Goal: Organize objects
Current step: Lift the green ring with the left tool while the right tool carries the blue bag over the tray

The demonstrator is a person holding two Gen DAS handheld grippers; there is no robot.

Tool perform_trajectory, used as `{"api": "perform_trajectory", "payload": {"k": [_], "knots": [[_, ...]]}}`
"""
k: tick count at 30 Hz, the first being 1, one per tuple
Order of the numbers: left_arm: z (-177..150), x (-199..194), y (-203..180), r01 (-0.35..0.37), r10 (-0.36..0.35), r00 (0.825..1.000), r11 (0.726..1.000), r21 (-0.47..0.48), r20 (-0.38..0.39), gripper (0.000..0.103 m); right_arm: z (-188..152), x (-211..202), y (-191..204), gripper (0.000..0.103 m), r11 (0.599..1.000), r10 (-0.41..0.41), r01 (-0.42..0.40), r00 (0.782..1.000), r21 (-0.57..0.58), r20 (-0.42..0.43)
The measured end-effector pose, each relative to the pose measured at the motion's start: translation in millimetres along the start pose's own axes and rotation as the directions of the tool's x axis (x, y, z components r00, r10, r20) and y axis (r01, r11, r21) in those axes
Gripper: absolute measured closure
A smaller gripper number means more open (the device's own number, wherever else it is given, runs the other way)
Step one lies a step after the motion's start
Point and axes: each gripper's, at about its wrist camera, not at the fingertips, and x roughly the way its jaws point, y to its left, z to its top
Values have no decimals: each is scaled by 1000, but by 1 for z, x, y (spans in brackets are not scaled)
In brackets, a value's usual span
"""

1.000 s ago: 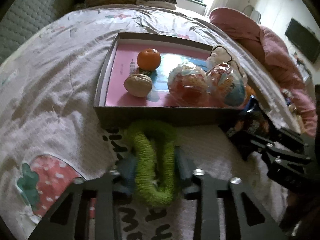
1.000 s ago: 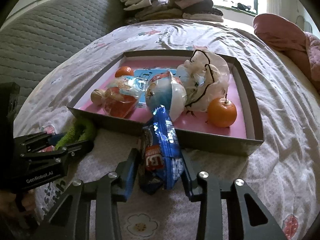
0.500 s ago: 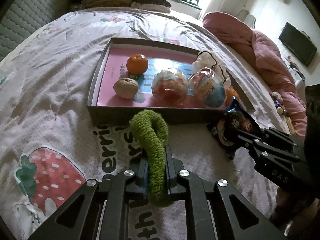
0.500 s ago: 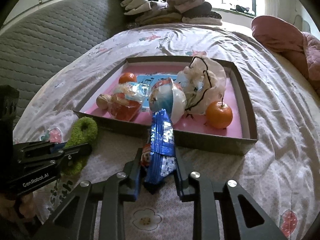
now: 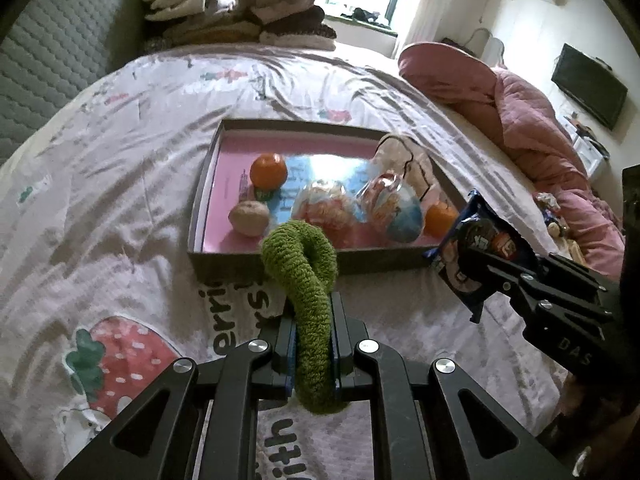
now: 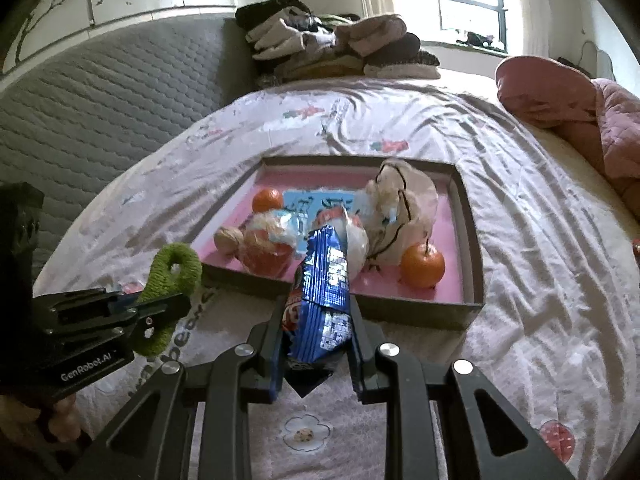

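Left hand-held gripper [image 5: 313, 336] pinches green scrunchie [image 5: 306, 264]; right hand-held gripper [image 6: 316, 336] clamps snack packet [image 6: 322, 292]

1. The right tongs [image 6: 316, 336] are clamped on a blue snack packet [image 6: 322, 292], which stands up between the fingers and leans toward the tray.
2. At the left edge, the left tongs [image 6: 160, 312] pinch a green fuzzy loop [image 6: 170, 280] that rises above them.
3. A shallow box tray [image 6: 468, 236] with a pink floor lies on the bed [image 6: 540, 280] just beyond both.
4. In the tray: two oranges [image 6: 423, 265], a walnut [image 6: 228, 240], two wrapped snacks [image 6: 266, 250] and a pale pouch [image 6: 404, 208].
5. Folded clothes [image 6: 340, 48] are stacked at the bed's far end.
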Motion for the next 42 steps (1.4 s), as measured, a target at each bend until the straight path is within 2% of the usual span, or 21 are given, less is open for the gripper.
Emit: {"api": "perform_trajectory", "payload": {"k": [19,33,42], "knots": [[31,-46,-27,-31,25,993,998,46,119,90,27,-41,9,77,999,-12,16,994,-31,108],[67,-63,-27,-65,52,981,996,68,188,90,56,-54,13,77,996,-33,46,986,-79,165],[102,-59,-9,-110,98,975,993,47,202,90,71,-53,-3,77,995,-57,70,980,-66,190]]}}
